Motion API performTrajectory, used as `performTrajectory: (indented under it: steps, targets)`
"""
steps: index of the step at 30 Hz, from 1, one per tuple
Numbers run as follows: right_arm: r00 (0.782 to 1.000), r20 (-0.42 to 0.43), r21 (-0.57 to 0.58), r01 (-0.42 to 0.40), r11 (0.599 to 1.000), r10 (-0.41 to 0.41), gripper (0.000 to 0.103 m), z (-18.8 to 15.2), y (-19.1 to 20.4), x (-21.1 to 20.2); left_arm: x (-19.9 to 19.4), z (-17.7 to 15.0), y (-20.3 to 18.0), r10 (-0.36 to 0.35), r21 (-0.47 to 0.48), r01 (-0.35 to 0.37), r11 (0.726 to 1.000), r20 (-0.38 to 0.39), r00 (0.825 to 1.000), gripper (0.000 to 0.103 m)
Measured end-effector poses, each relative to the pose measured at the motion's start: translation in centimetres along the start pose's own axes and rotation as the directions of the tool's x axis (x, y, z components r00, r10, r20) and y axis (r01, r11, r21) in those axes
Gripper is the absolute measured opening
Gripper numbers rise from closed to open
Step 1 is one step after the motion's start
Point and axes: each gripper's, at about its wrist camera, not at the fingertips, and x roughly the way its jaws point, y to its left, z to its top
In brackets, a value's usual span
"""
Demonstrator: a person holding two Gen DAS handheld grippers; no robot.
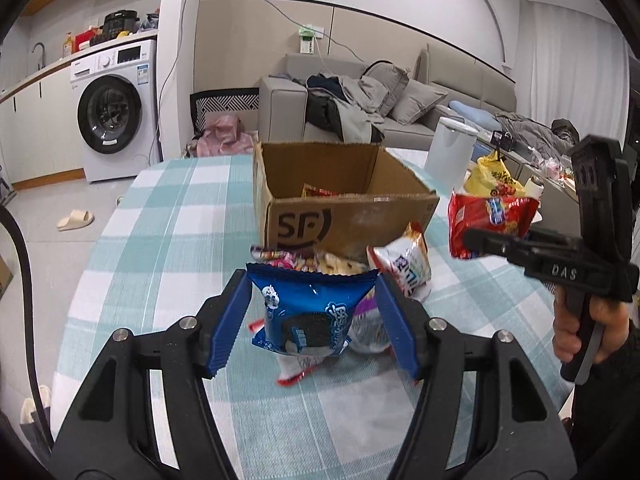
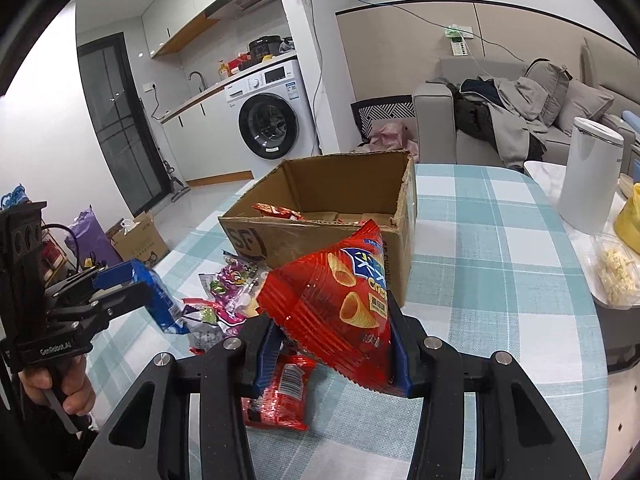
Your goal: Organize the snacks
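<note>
Left gripper [image 1: 314, 312]: its 2 blue fingers [image 1: 228, 322] are clamped on the sides of a blue cookie packet [image 1: 310, 314], held lifted on the near side of the cardboard box [image 1: 344, 200].

Right gripper [image 2: 334, 344]: fingers pressed in on a red crisps bag [image 2: 340, 300], held tilted in front of the box's near right corner.

Box stands open on the checked tablecloth [image 1: 168, 216]; a red packet [image 2: 276, 211] lies inside against its left wall. A heap of loose snack packets [image 2: 228, 292] sits on the cloth just in front of the box.

Left wrist view only: a white and red packet [image 1: 404, 262] leaning near the box's front right corner.

Right wrist view only: another red packet [image 2: 280, 394] flat on the cloth under the right gripper, and a clear tray [image 2: 614, 272] well right of the box.
</note>
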Motion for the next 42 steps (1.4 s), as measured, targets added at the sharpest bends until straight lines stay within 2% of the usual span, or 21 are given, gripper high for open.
performTrajectory:
  steps: [10,23,31,42]
  targets:
    - [0.999,0.032,0.016,-0.042,0.999,0.042,0.047,0.5,0.4,-0.2,1.0,3.1,0.2,-0.017,-0.003,0.017,1.000,0.039,0.999,0.062]
    - [0.998,0.028,0.030,-0.061,0.998,0.061,0.047,2.7,1.0,0.3,3.4,6.6,1.0,-0.027,-0.022,0.028,0.999,0.069,0.997,0.062]
    - [0.999,0.031,0.050,-0.043,0.998,0.042,0.047,4.7,0.8,1.1,5.1,8.6,1.4,-0.043,-0.036,0.045,0.998,0.080,0.996,0.062]
    - [1.000,0.005,0.101,-0.016,0.995,0.015,0.047,6.7,-0.2,3.1,8.5,11.2,-0.1,-0.044,0.017,0.043,0.999,0.073,0.996,0.062]
